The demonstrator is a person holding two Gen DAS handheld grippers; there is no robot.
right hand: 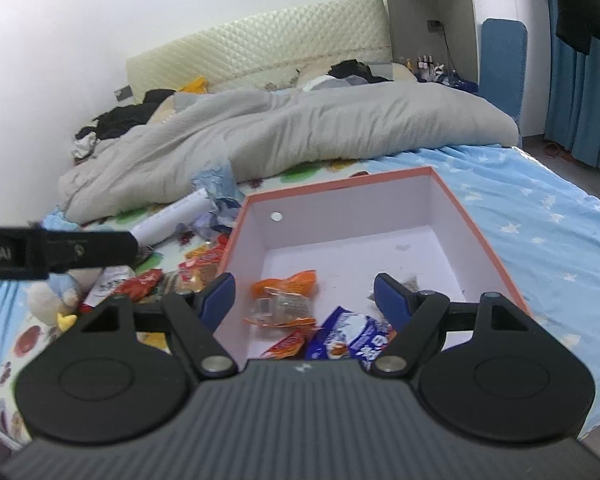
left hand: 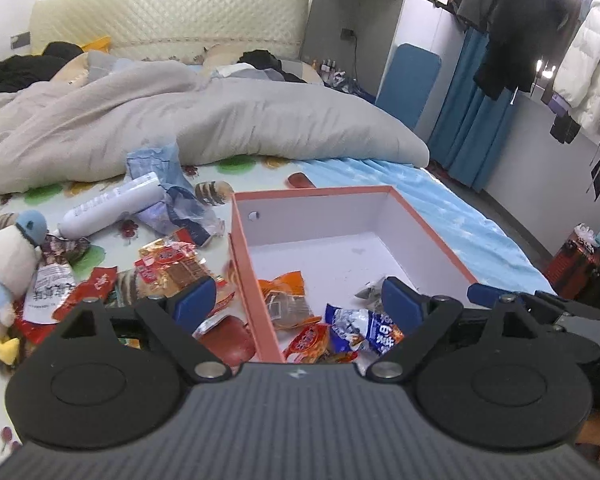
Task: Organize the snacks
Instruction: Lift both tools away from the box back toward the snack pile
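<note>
An orange box with a white inside lies on the bed. In it lie an orange packet, a blue-and-white packet and a small red packet. More red and orange snack packets are heaped on the sheet left of the box. My left gripper hangs open over the box's near left wall, holding nothing. My right gripper is open and empty above the box's near part, over the orange packet and the blue packet.
A white bottle, crumpled blue wrappers and a plush penguin lie left of the box. A grey duvet fills the bed behind. The blue star sheet runs right of the box. Hanging coats and a red suitcase stand beyond.
</note>
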